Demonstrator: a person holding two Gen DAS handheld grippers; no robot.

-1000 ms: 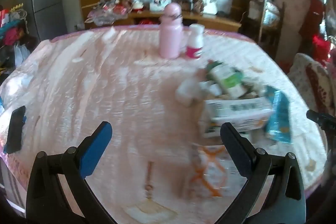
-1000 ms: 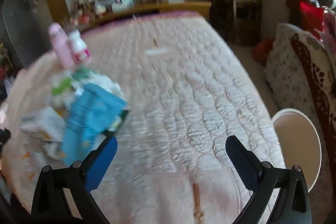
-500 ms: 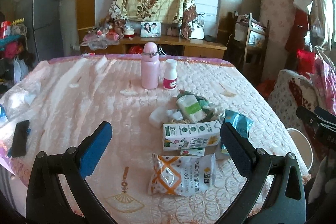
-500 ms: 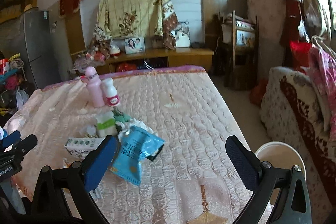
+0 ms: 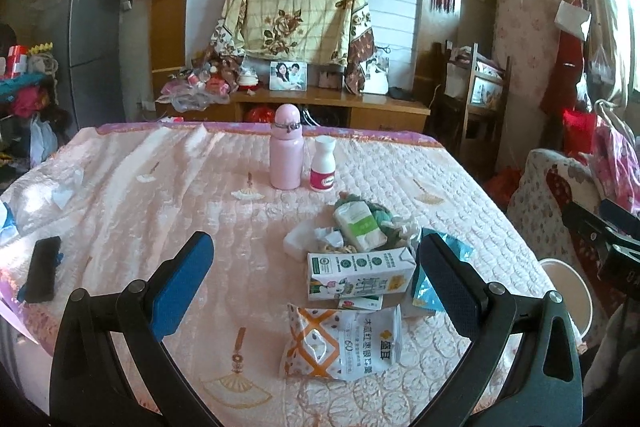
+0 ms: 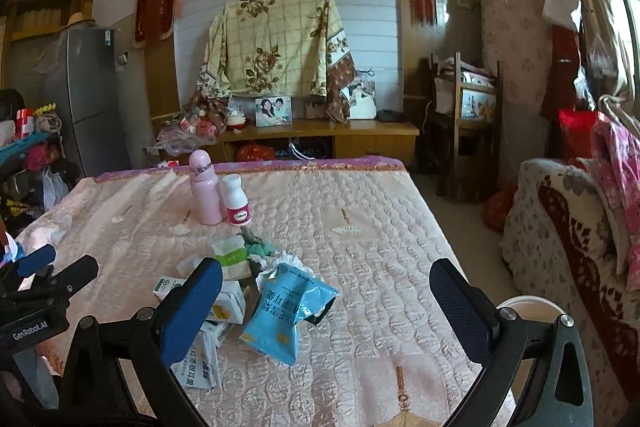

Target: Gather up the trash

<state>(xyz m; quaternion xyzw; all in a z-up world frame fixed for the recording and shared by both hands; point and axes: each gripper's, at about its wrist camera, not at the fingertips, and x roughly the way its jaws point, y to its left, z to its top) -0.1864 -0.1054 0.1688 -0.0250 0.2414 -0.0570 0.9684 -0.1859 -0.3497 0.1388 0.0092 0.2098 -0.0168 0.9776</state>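
A heap of trash lies on the pink quilted table (image 5: 168,187): an orange-patterned snack bag (image 5: 344,345), a white milk carton (image 5: 358,275), a blue foil bag (image 6: 290,311), a green-and-white pack (image 5: 360,227) and crumpled tissue (image 5: 304,243). My left gripper (image 5: 314,279) stands open above the near edge, its fingers either side of the carton and apart from it. My right gripper (image 6: 326,307) is open too, the blue bag showing between its fingers, untouched. A white bin (image 6: 528,309) stands on the floor to the table's right.
A pink bottle (image 5: 286,153) and a small white bottle (image 5: 323,169) stand upright beyond the heap. A black phone (image 5: 42,269) lies near the left edge. A patterned sofa (image 6: 568,247) sits right of the bin; a wooden cabinet (image 5: 320,107) runs along the back wall.
Both views tilted up and pulled back from the table, from blurred close looks to steady wide ones. Both grippers stay open, and the trash has not moved.
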